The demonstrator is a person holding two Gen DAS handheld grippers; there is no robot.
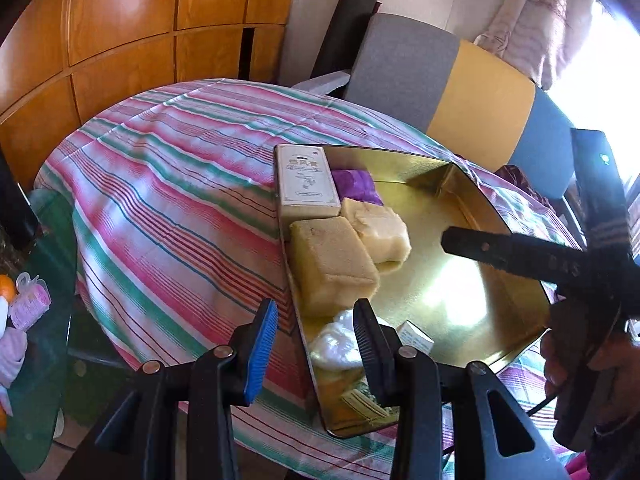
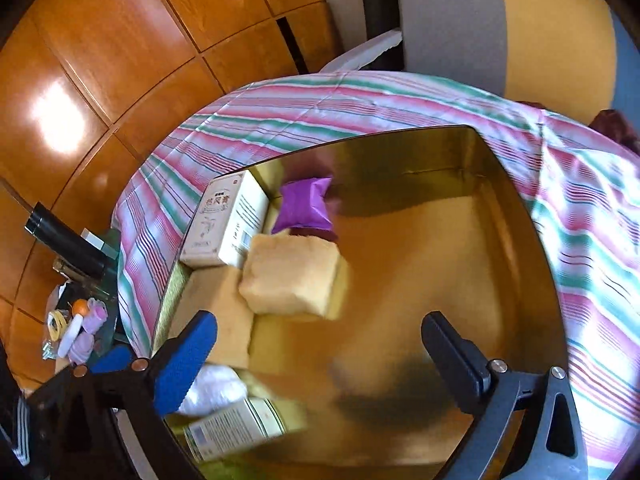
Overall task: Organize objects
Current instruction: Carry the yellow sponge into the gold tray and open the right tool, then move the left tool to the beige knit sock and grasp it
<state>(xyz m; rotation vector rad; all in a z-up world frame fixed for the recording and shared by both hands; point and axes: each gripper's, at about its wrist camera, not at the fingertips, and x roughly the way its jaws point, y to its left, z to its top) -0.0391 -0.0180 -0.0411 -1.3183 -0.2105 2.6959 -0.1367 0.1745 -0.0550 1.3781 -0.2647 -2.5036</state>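
A gold metal tray [image 1: 460, 280] [image 2: 460, 248] lies on the striped tablecloth. Along its left wall lie a white printed box [image 1: 304, 180] [image 2: 224, 220], a purple packet [image 1: 356, 186] [image 2: 306, 204], two cream sponges [image 1: 332, 264] [image 2: 292, 276], a white plastic bag [image 1: 332, 340] [image 2: 212, 392] and a small box [image 1: 416, 336] [image 2: 236, 428]. My left gripper [image 1: 316, 344] is open and empty, straddling the tray's near left wall beside the bag. My right gripper [image 2: 320, 340] is wide open and empty above the tray's bare floor; it also shows in the left wrist view [image 1: 520, 252].
The round table [image 1: 160, 184] carries the striped cloth. A glass side table [image 1: 36, 320] at the left holds pink items and an orange. Wooden cabinets stand behind, and a grey, yellow and blue chair [image 1: 460, 88] stands at the far side.
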